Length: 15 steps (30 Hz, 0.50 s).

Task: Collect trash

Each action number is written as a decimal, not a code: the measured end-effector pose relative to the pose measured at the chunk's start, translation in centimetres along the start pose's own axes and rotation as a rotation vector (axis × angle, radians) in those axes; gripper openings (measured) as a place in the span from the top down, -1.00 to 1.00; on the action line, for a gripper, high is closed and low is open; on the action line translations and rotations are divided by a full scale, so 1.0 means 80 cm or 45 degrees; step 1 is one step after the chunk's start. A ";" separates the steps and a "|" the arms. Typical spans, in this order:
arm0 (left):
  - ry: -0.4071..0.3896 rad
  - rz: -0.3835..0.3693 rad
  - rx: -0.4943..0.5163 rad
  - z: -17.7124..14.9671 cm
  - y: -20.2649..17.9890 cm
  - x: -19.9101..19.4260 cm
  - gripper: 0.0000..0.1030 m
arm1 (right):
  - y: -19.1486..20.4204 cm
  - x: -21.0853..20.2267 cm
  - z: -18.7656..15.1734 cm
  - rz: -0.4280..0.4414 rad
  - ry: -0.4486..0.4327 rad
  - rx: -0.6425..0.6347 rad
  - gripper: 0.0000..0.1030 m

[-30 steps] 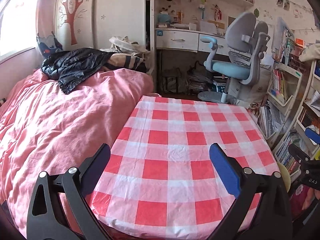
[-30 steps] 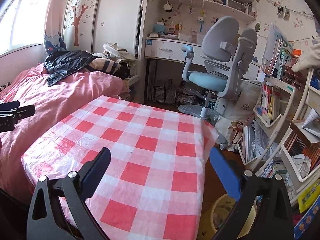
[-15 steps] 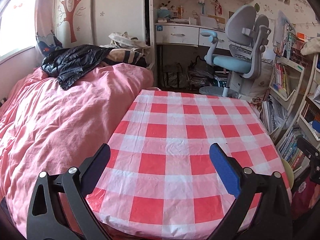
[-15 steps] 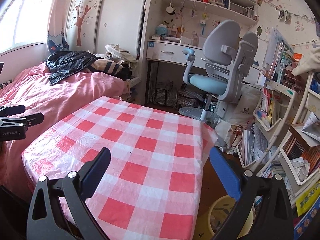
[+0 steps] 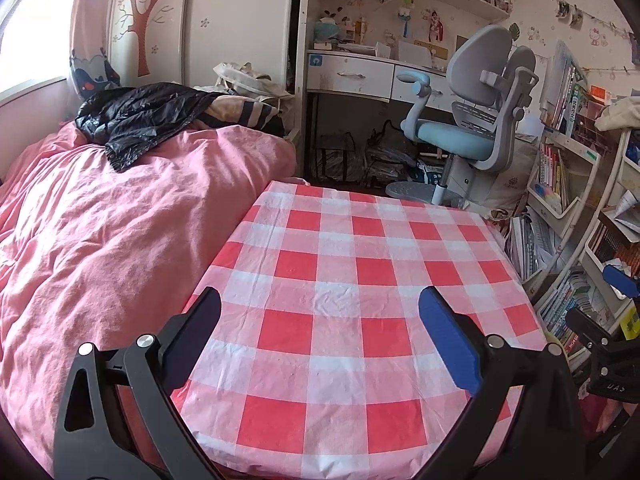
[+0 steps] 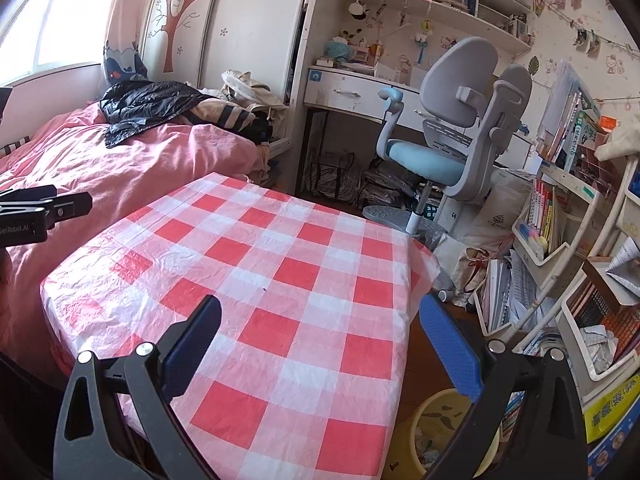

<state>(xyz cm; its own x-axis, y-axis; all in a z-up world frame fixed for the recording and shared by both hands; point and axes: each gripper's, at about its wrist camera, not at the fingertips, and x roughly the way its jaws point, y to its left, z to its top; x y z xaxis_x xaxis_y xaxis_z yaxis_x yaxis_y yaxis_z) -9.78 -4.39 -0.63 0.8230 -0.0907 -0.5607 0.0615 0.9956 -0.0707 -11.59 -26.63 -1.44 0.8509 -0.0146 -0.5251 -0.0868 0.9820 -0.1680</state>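
A table under a red and white checked cloth (image 5: 340,292) (image 6: 280,264) fills the middle of both views, and no trash lies on it. My left gripper (image 5: 320,320) hovers open over its near edge with nothing between the fingers. Over the table's near right corner my right gripper (image 6: 320,324) is open too. A yellow bin (image 6: 440,432) with scraps inside stands on the floor just right of the table, partly behind my right finger. The right gripper also shows at the right edge of the left wrist view (image 5: 608,344), and the left gripper at the left edge of the right wrist view (image 6: 36,216).
A bed with a pink duvet (image 5: 100,240) and a black jacket (image 5: 140,116) borders the table's left side. Beyond the table stand a grey and blue desk chair (image 6: 444,152) and a white desk (image 6: 352,92). Crowded white bookshelves (image 6: 560,248) line the right wall.
Both views have drifted slightly, the left one pulling back and tilting so more of the table's far end shows. The grippers stay open and hold nothing.
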 end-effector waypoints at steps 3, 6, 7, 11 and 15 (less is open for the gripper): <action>-0.002 -0.006 0.006 0.000 -0.002 0.000 -0.86 | 0.000 0.000 0.000 0.002 0.001 0.001 -0.85; 0.003 -0.009 0.013 -0.001 -0.005 0.001 -0.86 | -0.001 0.000 -0.001 0.003 0.001 0.007 -0.85; 0.003 -0.008 0.015 -0.001 -0.006 0.001 -0.86 | -0.001 0.000 -0.001 0.003 0.001 0.010 -0.85; 0.011 -0.007 0.014 0.000 -0.006 0.002 -0.86 | -0.001 0.001 -0.001 0.003 0.001 0.013 -0.85; 0.013 -0.008 0.011 0.000 -0.006 0.003 -0.86 | -0.001 0.001 -0.001 0.003 0.002 0.011 -0.85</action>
<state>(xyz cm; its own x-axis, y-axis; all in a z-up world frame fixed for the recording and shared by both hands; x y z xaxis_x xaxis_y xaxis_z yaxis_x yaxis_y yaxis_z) -9.63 -4.91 -0.76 0.8170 -0.0972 -0.5685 0.0717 0.9952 -0.0671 -11.58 -26.73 -1.51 0.8498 -0.0127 -0.5269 -0.0844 0.9835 -0.1598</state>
